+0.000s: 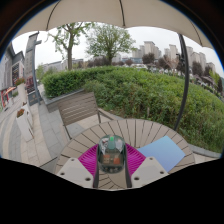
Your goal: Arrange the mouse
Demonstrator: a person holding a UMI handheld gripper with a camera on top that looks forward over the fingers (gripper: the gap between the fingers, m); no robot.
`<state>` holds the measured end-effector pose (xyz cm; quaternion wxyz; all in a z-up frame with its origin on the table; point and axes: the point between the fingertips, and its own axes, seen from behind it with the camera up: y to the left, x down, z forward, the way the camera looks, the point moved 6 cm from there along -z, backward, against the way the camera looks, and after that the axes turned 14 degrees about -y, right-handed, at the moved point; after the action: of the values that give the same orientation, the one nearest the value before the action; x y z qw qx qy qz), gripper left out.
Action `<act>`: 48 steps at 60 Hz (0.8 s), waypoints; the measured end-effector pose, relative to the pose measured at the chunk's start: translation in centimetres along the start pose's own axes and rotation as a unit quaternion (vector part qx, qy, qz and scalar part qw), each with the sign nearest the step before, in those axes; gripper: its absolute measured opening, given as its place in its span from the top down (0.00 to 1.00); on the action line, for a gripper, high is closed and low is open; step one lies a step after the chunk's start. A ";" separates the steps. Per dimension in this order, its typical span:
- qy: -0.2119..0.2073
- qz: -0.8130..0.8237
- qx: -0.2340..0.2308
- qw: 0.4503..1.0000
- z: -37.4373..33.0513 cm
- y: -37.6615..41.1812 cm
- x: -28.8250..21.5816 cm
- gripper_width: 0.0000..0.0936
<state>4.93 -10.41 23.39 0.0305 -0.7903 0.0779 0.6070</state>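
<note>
A translucent mouse (111, 153) with a greenish shell sits between my gripper's (111, 160) two fingers, above a round slatted wooden table (140, 131). The magenta pads (91, 159) press against both of its sides, so the gripper is shut on it. The mouse's underside is hidden by the fingers. A light blue mouse mat (162, 152) lies on the table just right of the fingers.
A wooden bench (78, 106) stands beyond the table to the left. A green hedge (150, 95) runs behind it, with trees (105, 42) and buildings farther off. An umbrella pole (186, 70) rises on the right. Paved ground (40, 135) lies left.
</note>
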 end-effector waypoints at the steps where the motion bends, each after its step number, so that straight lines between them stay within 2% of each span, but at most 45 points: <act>1: -0.002 -0.003 0.005 1.000 0.3 -1.3 -0.6 0.60; 6: -0.002 -0.009 0.027 1.000 1.8 -7.5 -2.0 0.60; 14: 0.028 -0.008 0.045 0.999 5.1 -16.2 -0.3 0.60; 21: 0.063 0.001 0.049 0.997 8.4 -22.3 4.8 0.60; 26: 0.091 0.010 0.033 0.995 10.6 -24.9 9.1 0.59; 34: 0.110 -0.025 0.013 0.994 13.5 -27.7 14.5 0.56; 38: 0.125 -0.022 0.002 0.992 13.8 -28.1 16.4 0.51; 41: 0.118 -0.018 -0.011 0.993 14.0 -28.1 16.2 0.44; 42: 0.122 -0.019 -0.012 0.992 13.9 -28.2 16.1 0.38; 45: 0.131 -0.030 0.001 0.991 13.5 -28.8 15.6 0.10; 46: 0.131 -0.031 0.004 0.991 13.4 -29.2 15.2 0.08; 48: 0.131 -0.033 0.014 0.991 12.7 -29.2 14.4 0.11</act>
<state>1.14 18.98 4.88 0.0505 -0.8647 0.0637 0.4958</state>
